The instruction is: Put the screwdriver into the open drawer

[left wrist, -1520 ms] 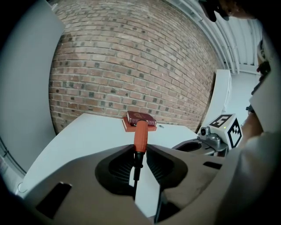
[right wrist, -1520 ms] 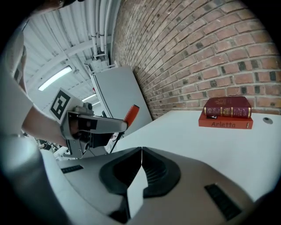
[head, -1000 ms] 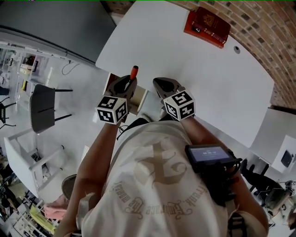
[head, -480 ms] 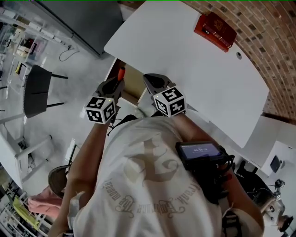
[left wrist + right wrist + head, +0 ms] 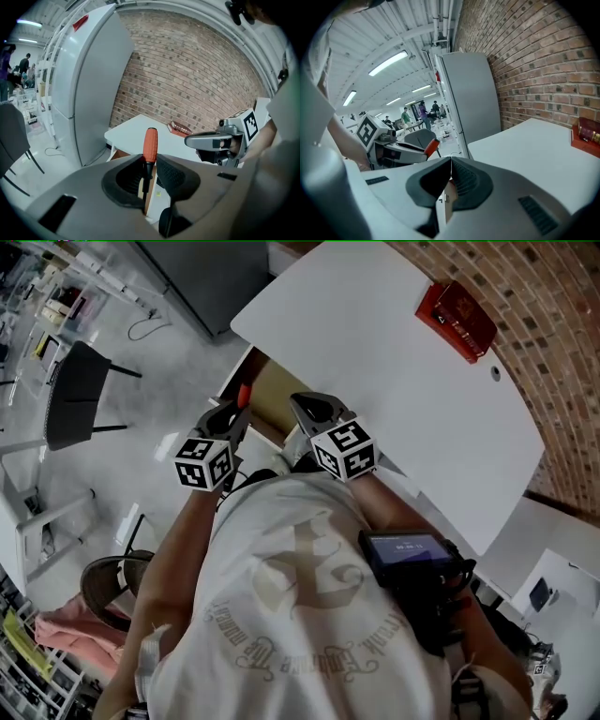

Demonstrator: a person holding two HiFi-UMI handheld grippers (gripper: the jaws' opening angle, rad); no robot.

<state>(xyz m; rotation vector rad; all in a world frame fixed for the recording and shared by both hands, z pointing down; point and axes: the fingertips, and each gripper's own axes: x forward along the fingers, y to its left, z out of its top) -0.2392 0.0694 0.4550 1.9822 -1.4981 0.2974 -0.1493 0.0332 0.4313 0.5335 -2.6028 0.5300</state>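
Clamped in the left claw: the screwdriver, pinched on its dark shaft just below the orange handle. Long axis in line with the claw itself, running from between the pads out past the tips. Handle end leading, pointing forward and away from the body, toward the brick wall in the left gripper view. Blade end pointing back into the claw, hidden behind the pads. Nearly upright in that picture, leaning a touch to the right.

From the head view, only the orange handle showing, sticking out beyond the left claw. Seen there over the near left corner of the open drawer, held above it rather than lying inside. Drawer pulled out from under the edge of the white surface, tan inside.

Right claw closed tip to tip, nothing between the pads. Held just beside the left one, over the drawer's right side at the surface's edge.

At the far end of the surface, well apart from both claws, a red box. Past the surface's left end, a tall grey cabinet against the brick wall. Out on the floor to the left, a dark chair.
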